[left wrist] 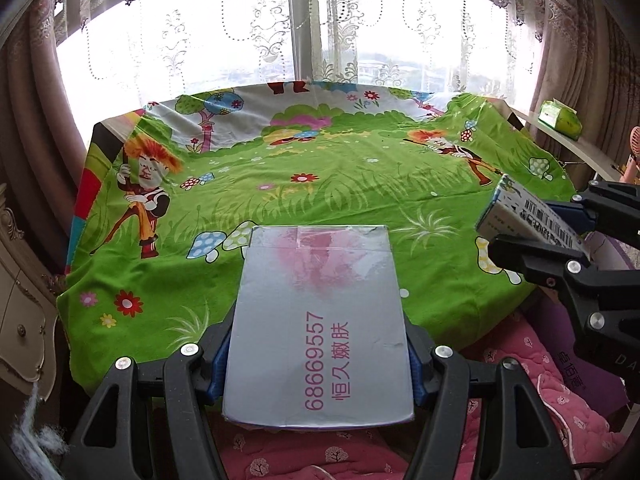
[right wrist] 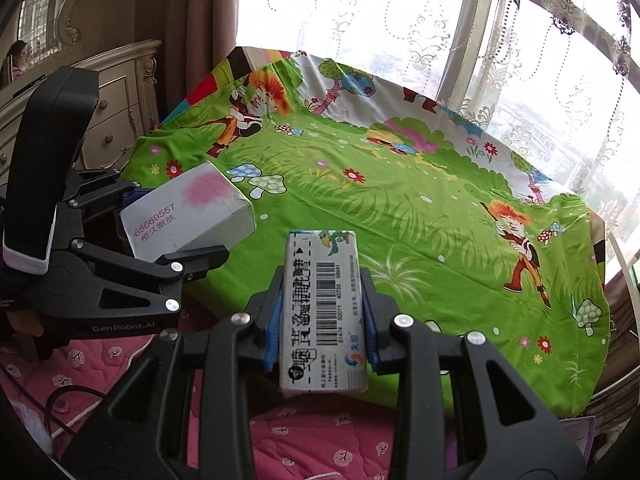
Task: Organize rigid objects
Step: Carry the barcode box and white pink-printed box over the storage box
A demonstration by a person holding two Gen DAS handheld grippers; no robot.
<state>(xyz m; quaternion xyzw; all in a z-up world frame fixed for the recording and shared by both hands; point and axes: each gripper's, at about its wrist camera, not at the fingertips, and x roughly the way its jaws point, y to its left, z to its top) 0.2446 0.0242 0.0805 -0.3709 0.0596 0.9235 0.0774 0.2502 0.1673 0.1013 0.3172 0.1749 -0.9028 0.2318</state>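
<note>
My left gripper (left wrist: 316,364) is shut on a flat grey box (left wrist: 318,320) with a pink smudge and pink print, its blue pads pressing both long sides. The box juts out over the near edge of a table under a green cartoon cloth (left wrist: 320,168). In the right wrist view the same grey box (right wrist: 188,212) and the left gripper (right wrist: 176,236) sit at the left. My right gripper (right wrist: 322,328) is shut on a narrow white box with a barcode (right wrist: 324,312), held above the cloth's near edge. The barcode box (left wrist: 528,216) and the right gripper (left wrist: 560,224) show at the left view's right side.
The green cloth (right wrist: 420,208) covers the whole table and carries nothing on it. A pink quilted fabric (right wrist: 320,436) lies below the near edge. A cream dresser (right wrist: 116,100) stands at the left, a curtained window (left wrist: 320,32) behind, and a green tissue pack (left wrist: 560,118) on a ledge at the right.
</note>
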